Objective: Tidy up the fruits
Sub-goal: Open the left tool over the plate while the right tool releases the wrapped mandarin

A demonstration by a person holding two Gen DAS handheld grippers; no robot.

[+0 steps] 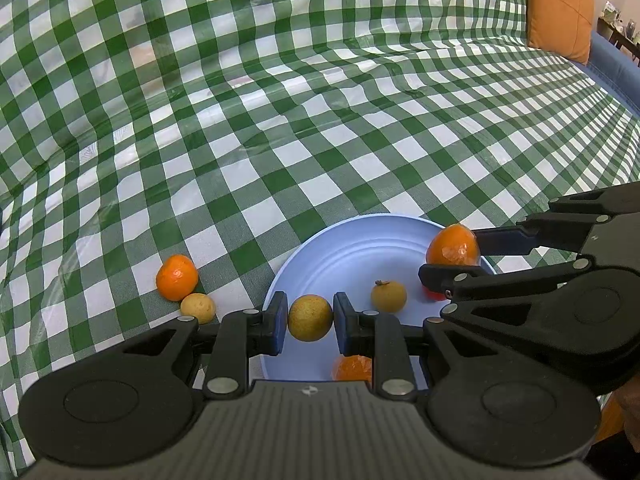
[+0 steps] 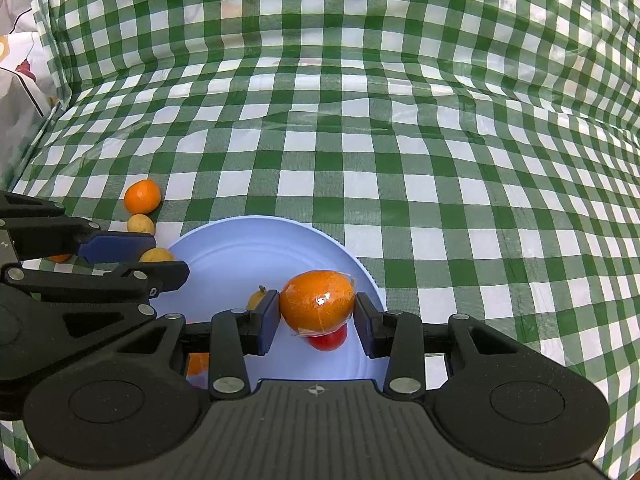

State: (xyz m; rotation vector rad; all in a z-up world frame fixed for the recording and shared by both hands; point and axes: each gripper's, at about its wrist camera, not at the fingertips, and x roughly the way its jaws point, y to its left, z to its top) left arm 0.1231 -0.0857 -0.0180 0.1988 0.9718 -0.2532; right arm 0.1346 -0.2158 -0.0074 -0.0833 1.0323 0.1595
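My left gripper is shut on a small yellow-brown fruit and holds it over the near left part of the pale blue plate. My right gripper is shut on a plastic-wrapped orange over the plate's right side; it also shows in the left wrist view. On the plate lie another yellow-brown fruit, a red fruit under the orange, and an orange at the near edge.
An orange and a small yellow fruit lie on the green-checked cloth left of the plate. An orange cushion and a blue edge are at the far right. The cloth rises at the back.
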